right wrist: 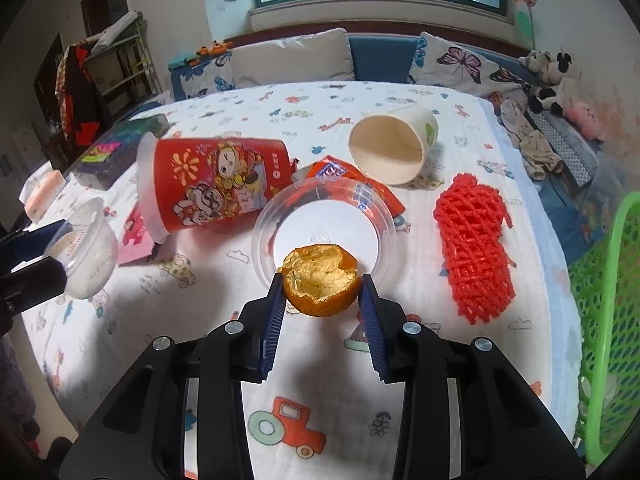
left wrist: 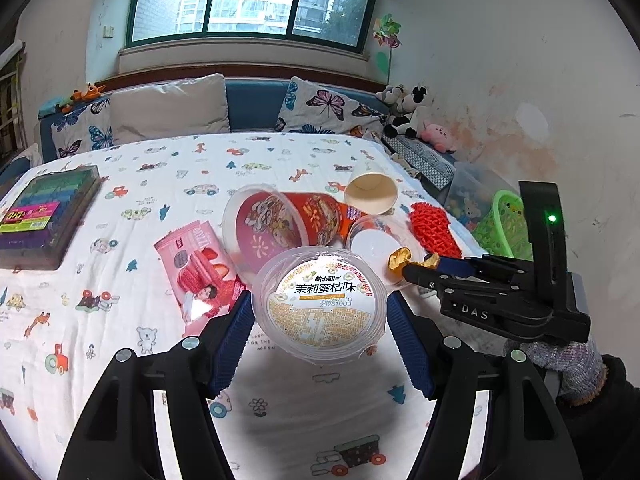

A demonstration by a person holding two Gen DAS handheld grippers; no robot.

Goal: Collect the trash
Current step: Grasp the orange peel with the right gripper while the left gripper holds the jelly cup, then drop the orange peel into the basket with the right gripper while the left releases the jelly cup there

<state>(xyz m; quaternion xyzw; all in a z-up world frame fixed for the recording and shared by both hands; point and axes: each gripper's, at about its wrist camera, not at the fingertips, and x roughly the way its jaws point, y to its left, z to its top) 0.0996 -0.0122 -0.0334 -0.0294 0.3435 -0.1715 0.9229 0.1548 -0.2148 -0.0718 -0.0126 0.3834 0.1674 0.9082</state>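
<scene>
Our right gripper is clenched on an orange peel, held just in front of a clear lid lying on the sheet. We grasp a jelly cup in our left gripper. Beyond lie a red noodle cup, a paper cup and a red net; a green basket stands at the right.
</scene>
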